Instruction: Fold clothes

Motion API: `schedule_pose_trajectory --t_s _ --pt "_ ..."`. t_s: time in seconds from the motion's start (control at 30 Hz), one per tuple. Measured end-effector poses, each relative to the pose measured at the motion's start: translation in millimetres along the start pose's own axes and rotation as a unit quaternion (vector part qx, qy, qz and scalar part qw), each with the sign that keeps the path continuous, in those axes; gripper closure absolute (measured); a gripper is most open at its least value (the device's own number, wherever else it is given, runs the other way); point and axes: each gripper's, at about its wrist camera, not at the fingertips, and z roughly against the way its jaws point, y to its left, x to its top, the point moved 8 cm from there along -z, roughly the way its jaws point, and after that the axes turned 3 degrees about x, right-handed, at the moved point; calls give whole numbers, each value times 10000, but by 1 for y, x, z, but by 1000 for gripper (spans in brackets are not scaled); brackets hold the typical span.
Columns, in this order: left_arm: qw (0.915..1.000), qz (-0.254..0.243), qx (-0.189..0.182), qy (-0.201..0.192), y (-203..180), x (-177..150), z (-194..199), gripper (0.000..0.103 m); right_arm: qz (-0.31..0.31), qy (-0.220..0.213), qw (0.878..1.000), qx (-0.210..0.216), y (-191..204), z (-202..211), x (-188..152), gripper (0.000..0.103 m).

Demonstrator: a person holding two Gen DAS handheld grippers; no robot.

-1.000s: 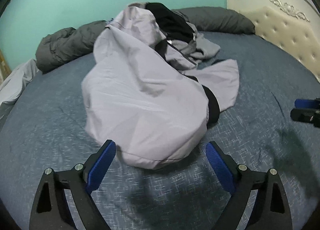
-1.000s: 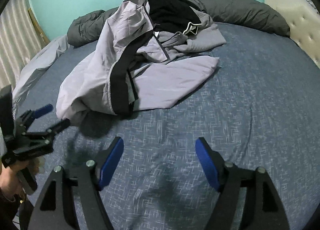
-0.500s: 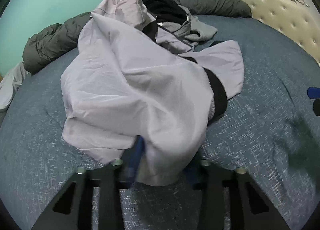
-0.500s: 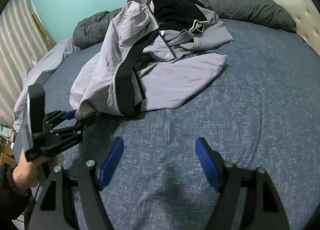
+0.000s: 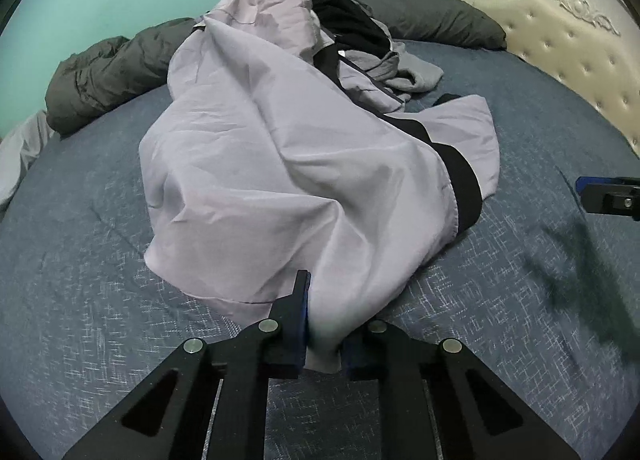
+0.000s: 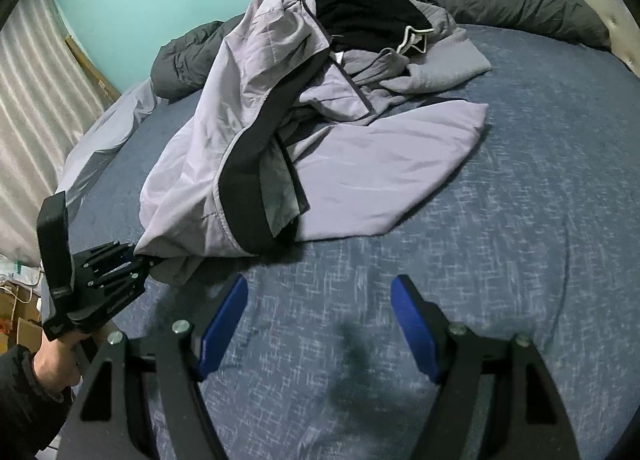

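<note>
A crumpled lilac jacket (image 5: 280,164) with black trim lies on the blue bedsheet (image 5: 80,300), its near hem bunched toward me. My left gripper (image 5: 324,340) is shut on that near hem; in the right wrist view the left gripper (image 6: 140,260) shows pinching the jacket (image 6: 360,164) at its lower left corner. A black garment (image 6: 360,12) and a grey one (image 6: 440,68) lie heaped on the jacket's far end. My right gripper (image 6: 320,324) hangs open over bare sheet, apart from the clothes; its tip (image 5: 608,198) pokes in at the right edge of the left wrist view.
A dark grey duvet (image 5: 100,76) runs along the bed's far edge under the turquoise wall. A cream tufted headboard (image 5: 580,60) stands at the right. A curtain (image 6: 32,100) and a person's hand (image 6: 56,364) are at the left. Bare sheet (image 6: 540,220) lies right of the jacket.
My left gripper went from open before the jacket to shut on its near hem, and the fabric is drawn toward me. The right gripper stays open and shifted slightly.
</note>
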Motion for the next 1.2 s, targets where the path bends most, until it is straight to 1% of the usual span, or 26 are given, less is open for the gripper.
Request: schedule_pose_trajectory --t_s 0.17,0.33,0.47,0.57,0.67,0.73,0.8,0.83,0.87,0.9,0.93,0.97,1.07,1.2 --pt "9998 -125 -172 15 0 -4 -2 92 -115 -113 9998 114 -1 -17 28 28" --pt "9997 -77 -204 -53 10 -7 4 93 -187 -72 9995 262 4 -47 64 28" --pt "9995 -55 -262 -148 17 -6 15 94 -410 -101 9973 595 13 -73 95 28" --pt "9993 -75 -278 -220 19 -7 27 94 -717 9 9928 963 23 -96 110 28" --pt "9991 -94 -294 -293 22 -7 40 95 -848 129 9881 1279 38 -116 115 28" --pt "9989 -108 -304 -341 24 -7 48 95 -917 219 9840 1515 50 -128 116 42" --pt "9987 -121 -315 -390 26 -7 57 95 -908 309 9808 1699 66 -135 113 61" --pt "9985 -128 -320 -414 27 -7 61 95 -841 314 9804 1755 74 -135 112 68" --pt "9984 -134 -326 -438 28 -7 65 96 -760 272 9808 1773 79 -132 113 82" --pt "9983 -141 -331 -462 29 -8 70 96 -678 222 9813 1787 85 -128 113 93" --pt "9981 -147 -336 -486 30 -8 74 96 -617 154 9807 1848 90 -120 113 95" --pt "9981 -146 -320 -513 32 -8 80 96 -559 82 9798 1917 96 -111 113 100" --pt "9978 -109 -261 -595 38 -6 102 96 -391 -71 9789 2007 110 -82 112 100" --pt "9963 -140 -165 -836 46 -1 149 96 -133 -333 9778 2062 132 -31 110 100"
